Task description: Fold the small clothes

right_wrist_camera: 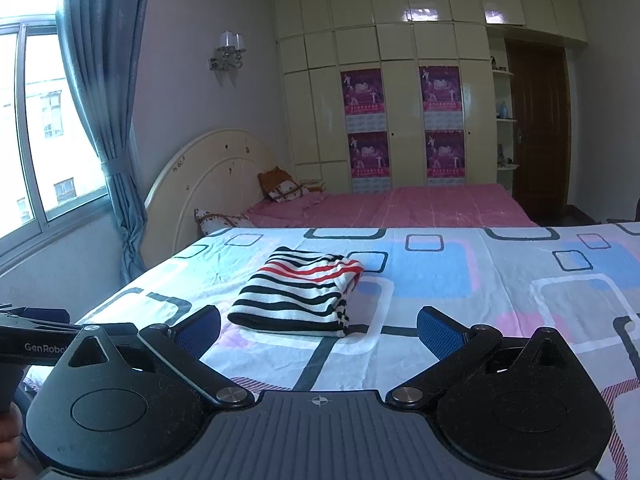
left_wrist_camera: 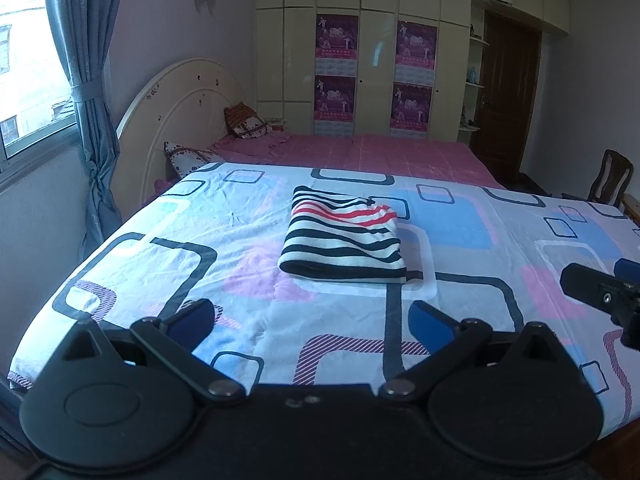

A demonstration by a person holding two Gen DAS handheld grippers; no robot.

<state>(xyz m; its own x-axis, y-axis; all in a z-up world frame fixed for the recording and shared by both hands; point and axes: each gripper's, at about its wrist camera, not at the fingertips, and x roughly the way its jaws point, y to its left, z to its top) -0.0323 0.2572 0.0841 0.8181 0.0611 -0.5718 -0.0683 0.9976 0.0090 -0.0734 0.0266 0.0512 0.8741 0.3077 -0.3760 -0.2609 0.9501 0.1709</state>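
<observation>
A small striped garment (left_wrist_camera: 342,236) in black, white and red lies folded into a neat rectangle on the patterned sheet (left_wrist_camera: 160,248). It also shows in the right wrist view as the folded garment (right_wrist_camera: 298,294), just beyond the fingers. My left gripper (left_wrist_camera: 314,316) hovers near the sheet's front edge, open and holding nothing, short of the garment. My right gripper (right_wrist_camera: 320,330) is open too, with nothing between its blue pads (right_wrist_camera: 438,330). The right gripper (left_wrist_camera: 600,296) also appears at the right edge of the left wrist view.
The patterned sheet (right_wrist_camera: 500,300) covers a raised surface in front of a bed with a pink cover (left_wrist_camera: 360,152) and pillows (left_wrist_camera: 244,122). A window and blue curtain (left_wrist_camera: 88,92) are at left, a wardrobe (left_wrist_camera: 360,60) behind, a wooden chair (left_wrist_camera: 610,178) at right.
</observation>
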